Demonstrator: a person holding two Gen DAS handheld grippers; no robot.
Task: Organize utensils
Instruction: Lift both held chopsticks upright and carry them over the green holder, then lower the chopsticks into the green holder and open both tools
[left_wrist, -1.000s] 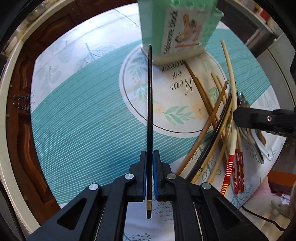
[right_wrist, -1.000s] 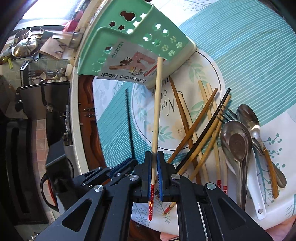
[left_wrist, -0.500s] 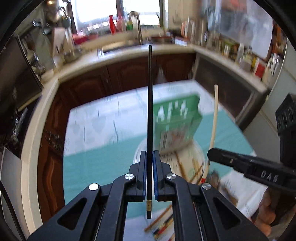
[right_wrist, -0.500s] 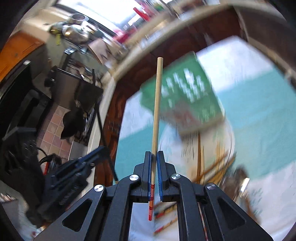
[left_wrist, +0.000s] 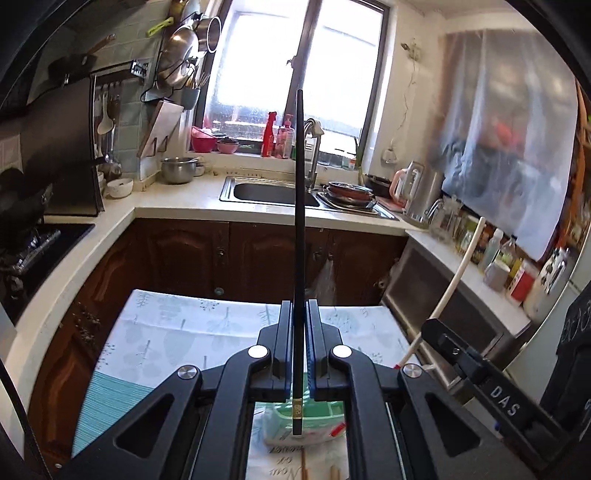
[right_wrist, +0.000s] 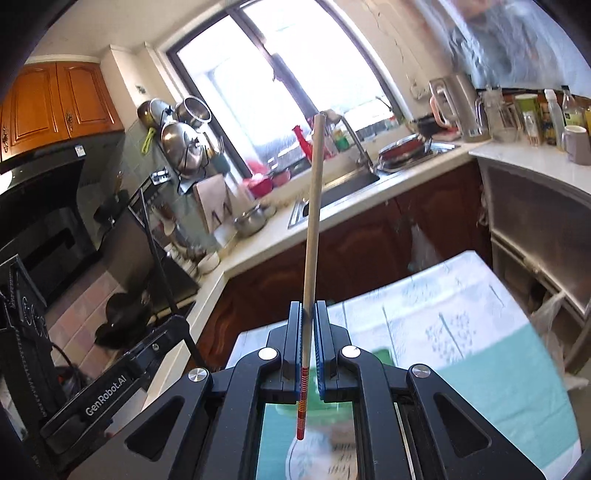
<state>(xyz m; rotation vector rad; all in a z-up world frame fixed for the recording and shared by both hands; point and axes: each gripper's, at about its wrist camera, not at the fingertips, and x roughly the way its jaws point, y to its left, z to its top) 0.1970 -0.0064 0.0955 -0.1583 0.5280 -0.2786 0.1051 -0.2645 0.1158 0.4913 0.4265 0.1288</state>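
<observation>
My left gripper (left_wrist: 299, 306) is shut on a black chopstick (left_wrist: 299, 206) that points up and away, high above the table. My right gripper (right_wrist: 307, 308) is shut on a pale chopstick (right_wrist: 312, 221) with a red-striped end. In the left wrist view the right gripper (left_wrist: 428, 326) sits at the right with its pale chopstick (left_wrist: 458, 273) angled up. The left gripper (right_wrist: 177, 321) shows at the left of the right wrist view. The green utensil holder (left_wrist: 314, 417) lies below, seen between the left gripper's arms. Other chopstick tips (left_wrist: 334, 470) peek at the bottom edge.
A table (left_wrist: 166, 332) with a white and teal leaf-print cloth lies below both grippers. Beyond it run dark wood cabinets, a white counter with a sink (left_wrist: 269, 192) and tap, a window, hanging pans (left_wrist: 181, 51), and jars (left_wrist: 517, 273) on the right counter.
Both grippers have risen from low over the table and tilted up, each carrying its chopstick. The views swung from the tabletop and utensil pile to the kitchen counter and window.
</observation>
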